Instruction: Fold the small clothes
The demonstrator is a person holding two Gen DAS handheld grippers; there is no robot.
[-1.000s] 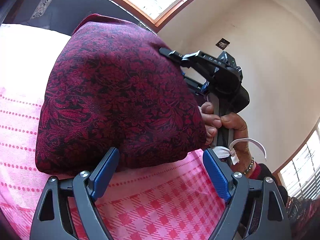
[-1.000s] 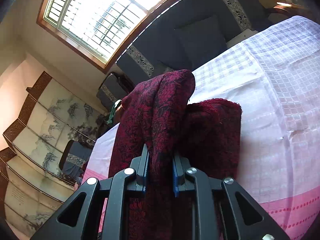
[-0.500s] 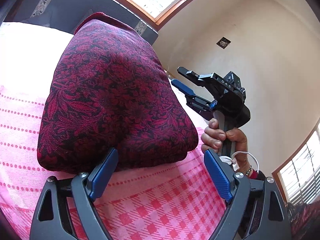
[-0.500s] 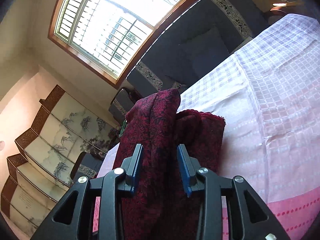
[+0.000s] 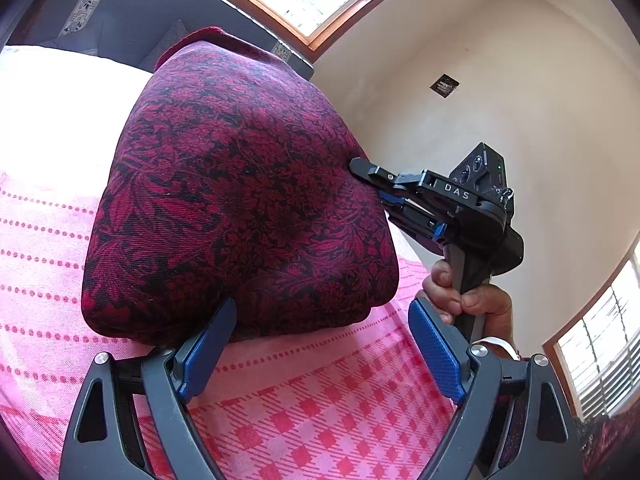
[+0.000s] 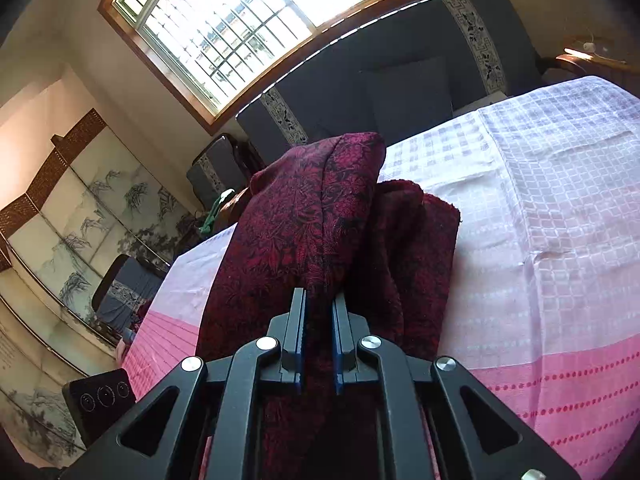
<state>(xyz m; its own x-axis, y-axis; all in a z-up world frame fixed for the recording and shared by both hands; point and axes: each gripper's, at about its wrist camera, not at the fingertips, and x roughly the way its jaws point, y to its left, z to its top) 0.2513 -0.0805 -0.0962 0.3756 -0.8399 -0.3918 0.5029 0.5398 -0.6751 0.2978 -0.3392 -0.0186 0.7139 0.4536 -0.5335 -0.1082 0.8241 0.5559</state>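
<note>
A folded dark red cloth with a black floral pattern (image 5: 240,208) lies on the pink checked bedsheet (image 5: 312,412). My left gripper (image 5: 320,352) is open, its blue pads (image 5: 204,352) at the cloth's near edge. My right gripper (image 5: 372,184) shows in the left wrist view at the cloth's right side, held by a hand (image 5: 468,300). In the right wrist view my right gripper (image 6: 319,328) is shut on a raised fold of the red cloth (image 6: 312,220).
The sheet (image 6: 560,240) covers a bed. A dark headboard with cushions (image 6: 400,92) stands behind it under a window (image 6: 256,12). A painted folding screen (image 6: 80,208) stands at the left. A black device (image 6: 100,400) lies near the bed's left edge.
My right gripper opened half a second ago, then moved back in and shut on the cloth's right fold. My left gripper stayed open at the near edge.
</note>
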